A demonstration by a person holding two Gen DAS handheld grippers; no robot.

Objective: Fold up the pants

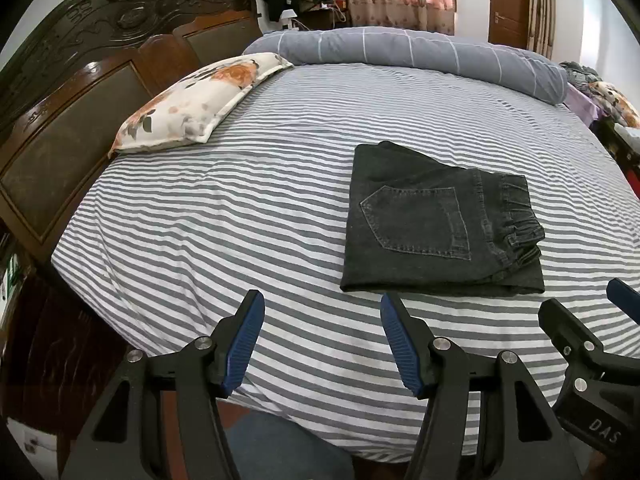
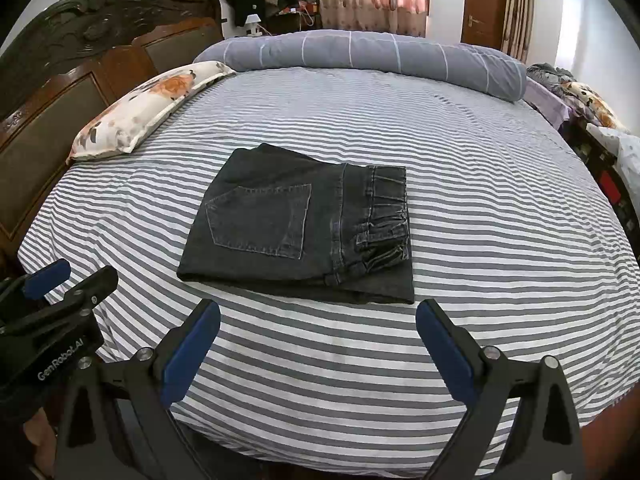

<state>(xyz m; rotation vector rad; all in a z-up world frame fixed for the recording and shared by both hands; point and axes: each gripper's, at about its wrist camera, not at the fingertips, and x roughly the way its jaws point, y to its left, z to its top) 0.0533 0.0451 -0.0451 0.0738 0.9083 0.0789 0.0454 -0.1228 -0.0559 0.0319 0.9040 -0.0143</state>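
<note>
Dark grey denim pants lie folded into a compact rectangle on the striped bed sheet, back pocket up, elastic waistband to the right. They also show in the right wrist view. My left gripper is open and empty, held near the bed's front edge, short of the pants' near edge. My right gripper is open and empty, just in front of the pants. Each gripper shows at the edge of the other's view.
A floral pillow lies at the left by the carved wooden headboard. A rolled grey checked duvet runs along the far side of the bed. Clothes and another floral pillow are piled at the far right.
</note>
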